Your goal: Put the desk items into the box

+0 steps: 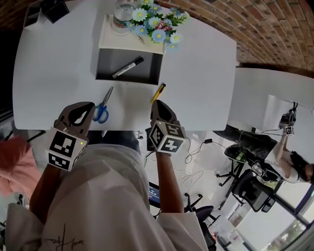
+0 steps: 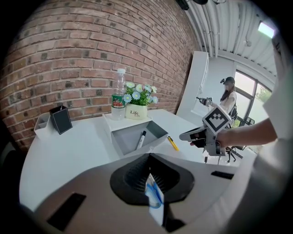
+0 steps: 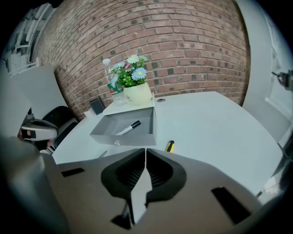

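An open grey box (image 1: pixel 105 76) sits at the far middle of the white table, and a black-and-white marker (image 1: pixel 127 67) lies in it. Blue-handled scissors (image 1: pixel 101 109) lie in front of the box's left end. A yellow cutter (image 1: pixel 158 92) lies before its right corner. My left gripper (image 1: pixel 84 107) hovers just left of the scissors' handles, jaws shut; the blue handles (image 2: pixel 154 195) show through the slit between its jaws. My right gripper (image 1: pixel 158 104) is shut and empty, its tip just short of the cutter (image 3: pixel 170 146).
A water bottle (image 1: pixel 123 14) and a white pot of flowers (image 1: pixel 156 25) stand on the cream shelf behind the box. A black holder (image 1: pixel 54 10) is at the far left. The table's near edge runs under both grippers. A second white table (image 1: pixel 267 88) stands to the right.
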